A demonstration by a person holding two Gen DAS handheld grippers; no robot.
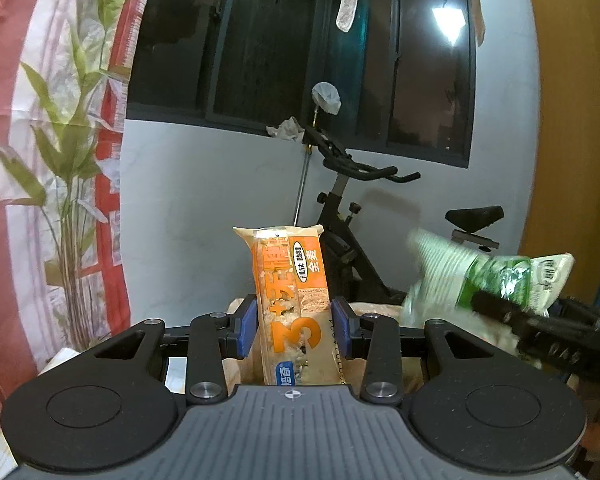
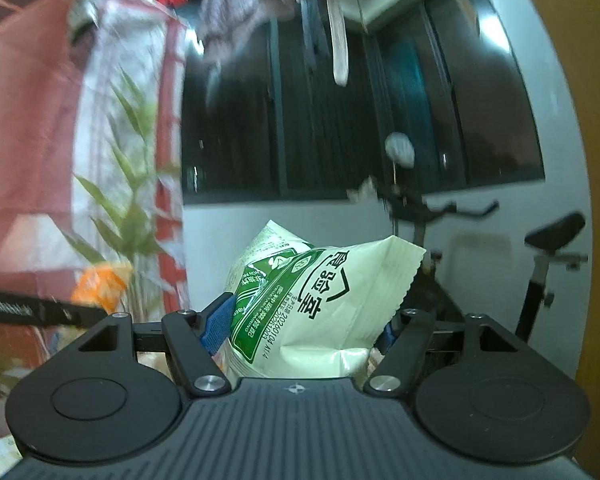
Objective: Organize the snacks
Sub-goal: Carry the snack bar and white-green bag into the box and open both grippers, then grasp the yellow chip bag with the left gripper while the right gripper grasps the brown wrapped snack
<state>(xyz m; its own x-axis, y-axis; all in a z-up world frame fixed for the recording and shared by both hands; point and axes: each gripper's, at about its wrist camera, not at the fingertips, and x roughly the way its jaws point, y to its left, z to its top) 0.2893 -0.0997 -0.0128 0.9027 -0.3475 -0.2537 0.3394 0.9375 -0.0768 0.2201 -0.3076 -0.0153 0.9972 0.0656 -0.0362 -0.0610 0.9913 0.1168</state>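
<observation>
An orange snack bar packet (image 1: 290, 304) stands upright in the air, and my left gripper (image 1: 296, 330) is shut on its lower half with both blue pads pressing its sides. A pale green snack bag (image 2: 312, 304) fills the jaws of my right gripper (image 2: 300, 326), which is shut on it; its right pad is hidden behind the bag. In the left wrist view that green bag (image 1: 496, 280) and the right gripper (image 1: 500, 308) show blurred at the right. The orange packet (image 2: 100, 282) appears blurred at the left of the right wrist view.
A black exercise bike (image 1: 352, 216) stands against the grey wall under a dark window (image 1: 300, 52). A red and white curtain with a leaf print (image 1: 56, 152) hangs at the left. Clothes (image 2: 260, 4) hang overhead. A cluttered surface (image 1: 388, 312) lies below both grippers.
</observation>
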